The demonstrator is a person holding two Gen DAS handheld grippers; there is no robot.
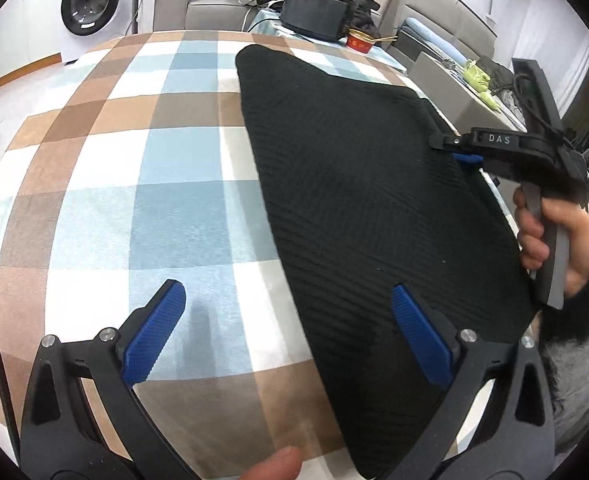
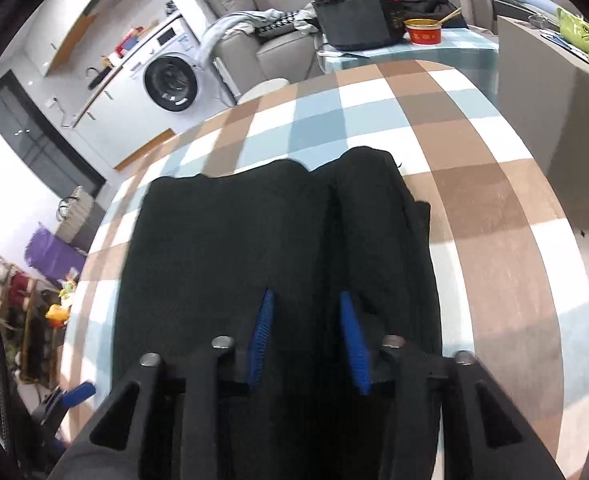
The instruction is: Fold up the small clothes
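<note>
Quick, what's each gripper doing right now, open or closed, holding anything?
Left gripper: open wide, holding nothing, over the edge of the black garment.
Right gripper: jaws narrow over the garment; whether it pinches cloth cannot be told.

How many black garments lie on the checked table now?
1. A black ribbed garment lies on the checked table, toward its right side in the left wrist view. Another could be hidden under it.

Black ribbed garment (image 1: 358, 184), brown, blue and white checked tablecloth (image 1: 134, 184), blue fingers (image 1: 154, 332)
</note>
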